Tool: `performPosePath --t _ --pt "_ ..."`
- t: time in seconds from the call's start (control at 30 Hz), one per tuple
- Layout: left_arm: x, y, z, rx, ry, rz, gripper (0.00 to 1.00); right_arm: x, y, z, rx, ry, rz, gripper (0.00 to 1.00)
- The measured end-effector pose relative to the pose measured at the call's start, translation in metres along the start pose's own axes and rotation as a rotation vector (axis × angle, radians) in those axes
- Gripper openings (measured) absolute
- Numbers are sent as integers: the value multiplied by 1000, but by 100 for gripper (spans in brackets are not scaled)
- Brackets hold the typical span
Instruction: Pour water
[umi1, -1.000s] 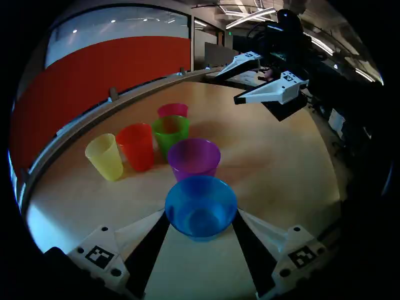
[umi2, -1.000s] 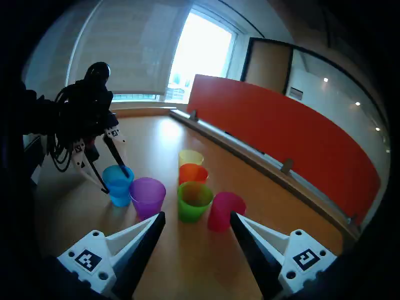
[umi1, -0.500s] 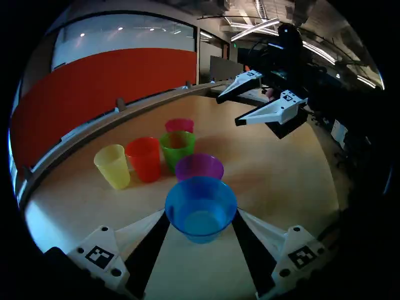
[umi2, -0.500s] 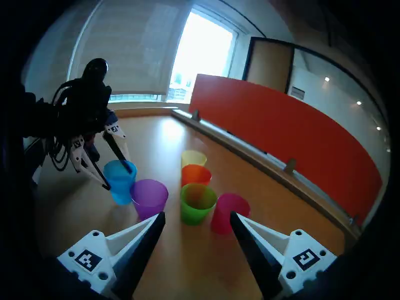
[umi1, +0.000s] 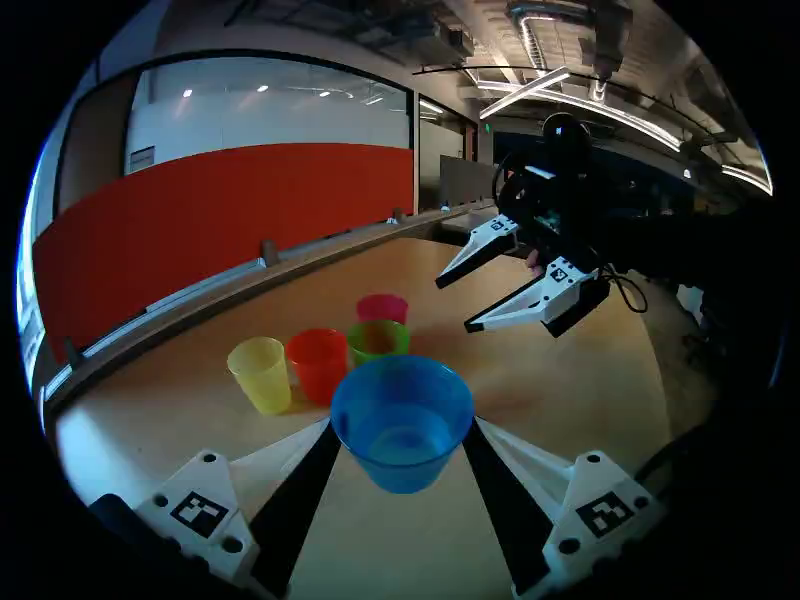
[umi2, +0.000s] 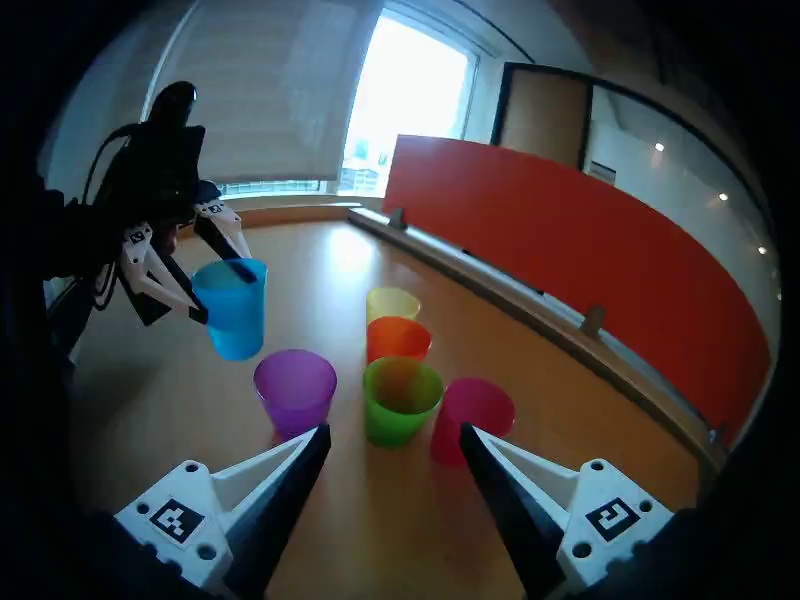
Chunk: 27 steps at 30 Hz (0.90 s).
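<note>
My left gripper (umi1: 402, 428) is closed on a blue cup (umi1: 402, 420). Its 2 fingers (umi1: 295, 485) press on the cup's opposite sides, and the cup sits upright with its open mouth facing up. A paler disc shows at the cup's bottom; I cannot tell whether that is water. In the right gripper view, the cup hangs in that gripper clear of the wooden table (umi2: 330, 260), up and to the left of the other cups.

5 more cups stand on the table. In the right gripper view, a purple cup (umi2: 294, 390) stands nearest below the blue one. A green cup (umi2: 402, 398) is just beside it, and a pink cup (umi2: 472, 418) is next to the green. An orange cup (umi2: 398, 340) stands behind the green cup, with a yellow cup (umi2: 392, 303) behind the orange.

My right gripper (umi2: 393, 432) has its jaws spread wide and grips nothing. It points at the green and pink cups. In the left gripper view, it hovers above the table, well apart from the cups.

A long red partition (umi2: 600, 250) runs along the table's far edge. A bright window (umi2: 410, 100) lies beyond it.
</note>
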<state>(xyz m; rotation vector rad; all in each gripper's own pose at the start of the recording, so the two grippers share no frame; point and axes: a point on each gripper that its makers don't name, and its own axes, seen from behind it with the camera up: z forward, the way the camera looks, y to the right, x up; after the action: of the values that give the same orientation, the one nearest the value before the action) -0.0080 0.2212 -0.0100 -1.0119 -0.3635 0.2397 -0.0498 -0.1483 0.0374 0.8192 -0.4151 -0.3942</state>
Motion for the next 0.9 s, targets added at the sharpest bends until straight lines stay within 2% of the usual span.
performPosePath --t 0.4,0.6,0.9 --pt "15 2 -11 10 19 31 84 -19 -8 29 72 -87 12 100" --pt "21 1 -16 12 42 15 84 -27 -5 45 78 -129 3 100" --pt "17 0 -20 19 35 17 84 -28 -1 65 87 -156 15 100"
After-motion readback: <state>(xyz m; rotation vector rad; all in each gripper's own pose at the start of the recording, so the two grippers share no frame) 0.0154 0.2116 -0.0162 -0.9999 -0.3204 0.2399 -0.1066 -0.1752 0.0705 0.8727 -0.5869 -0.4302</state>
